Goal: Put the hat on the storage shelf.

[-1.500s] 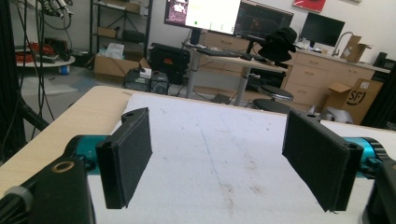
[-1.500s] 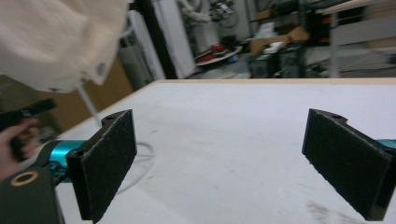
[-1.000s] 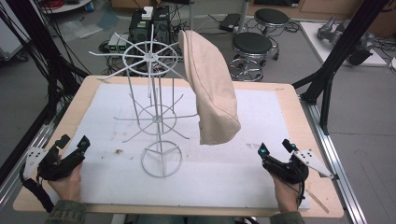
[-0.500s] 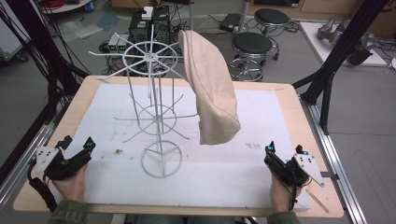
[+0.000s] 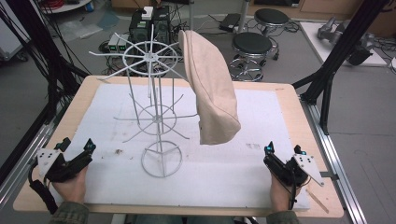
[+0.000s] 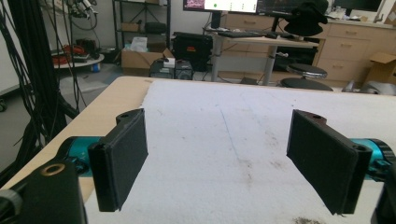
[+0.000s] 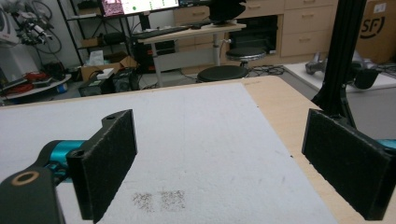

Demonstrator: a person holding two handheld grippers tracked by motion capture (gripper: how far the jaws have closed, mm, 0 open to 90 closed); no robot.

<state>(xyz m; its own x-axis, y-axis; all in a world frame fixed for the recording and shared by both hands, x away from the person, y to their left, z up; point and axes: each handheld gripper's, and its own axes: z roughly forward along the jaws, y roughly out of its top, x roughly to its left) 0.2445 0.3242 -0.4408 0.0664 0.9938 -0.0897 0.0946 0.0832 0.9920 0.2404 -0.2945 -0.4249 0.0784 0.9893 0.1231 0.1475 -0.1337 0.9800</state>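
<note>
A beige cloth bag (image 5: 211,88) is hanging from the top ring of a white wire rack (image 5: 156,116) standing on the white mat (image 5: 224,163) covering the tabletop (image 5: 303,112). The left gripper (image 5: 74,148) and right gripper (image 5: 284,151) are resting at the near corners, fingers (image 6: 122,158) spread wide, holding nothing.

mid-table blocked: wire rack (image 5: 156,116), hanging beige cap (image 5: 212,88) | near edge, sides free

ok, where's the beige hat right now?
In the high view the beige hat hangs from an upper arm on the right side of the white wire rack, above the white mat, far from both grippers.
</note>
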